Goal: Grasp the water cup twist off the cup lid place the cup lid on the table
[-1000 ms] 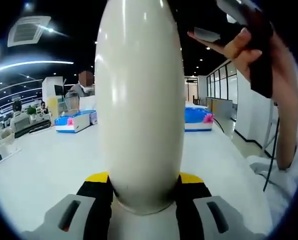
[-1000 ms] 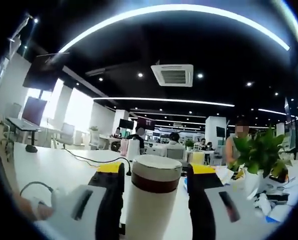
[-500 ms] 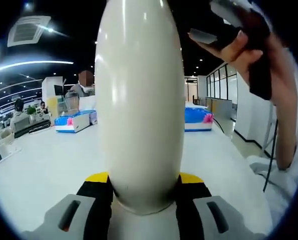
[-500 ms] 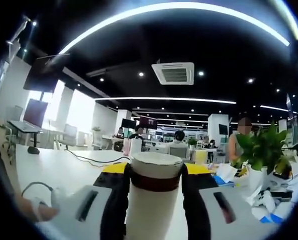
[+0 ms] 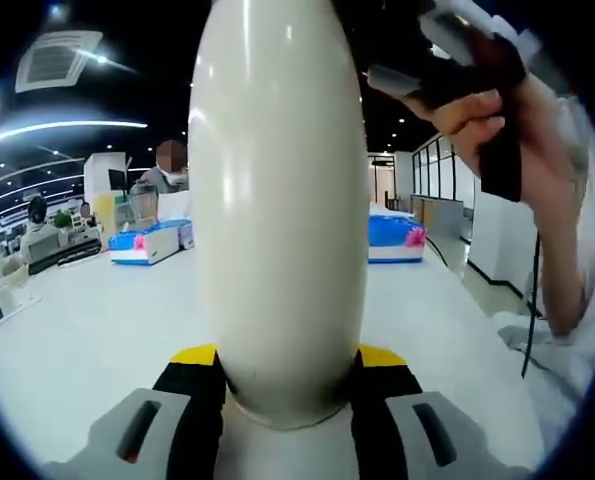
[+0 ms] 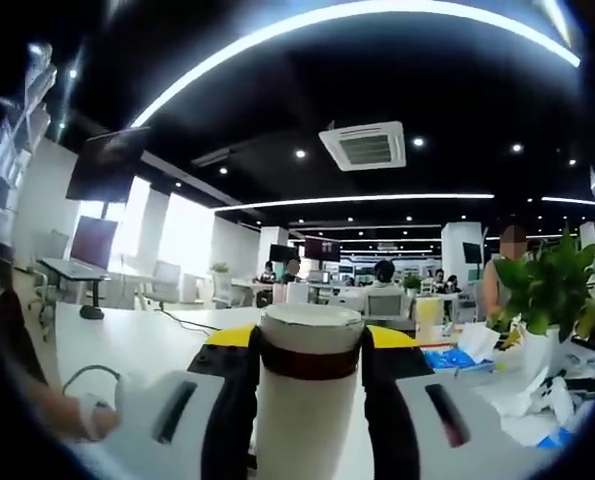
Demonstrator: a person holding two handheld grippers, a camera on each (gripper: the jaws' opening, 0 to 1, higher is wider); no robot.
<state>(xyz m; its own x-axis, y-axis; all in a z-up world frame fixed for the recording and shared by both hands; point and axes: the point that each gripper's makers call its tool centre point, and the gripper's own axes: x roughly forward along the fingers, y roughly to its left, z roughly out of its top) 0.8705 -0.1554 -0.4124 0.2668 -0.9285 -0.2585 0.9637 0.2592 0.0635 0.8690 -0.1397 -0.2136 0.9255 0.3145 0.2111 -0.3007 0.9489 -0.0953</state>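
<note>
Cream-white, glossy water cup (image 5: pixel 277 200) at frame centre. White cup lid (image 6: pixel 310 330) with dark brown band, lower centre. Black jaws tipped yellow, grey bodies. White table (image 5: pixel 77 330); blue boxes (image 5: pixel 147 243) with pink patches, mid-left. Green plant (image 6: pixel 555 290), right edge.

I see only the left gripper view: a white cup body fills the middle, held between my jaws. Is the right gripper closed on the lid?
Observer: Yes. In the right gripper view the right gripper has its jaws pressed on both sides of the cup lid, down to the dark band.
Operator: Is the lid lifted off the cup?
Observer: No gap shows; the lid sits on the water cup.
Operator: What stands behind the cup there?
Observer: A green potted plant on the table, at the right of that view.
</note>
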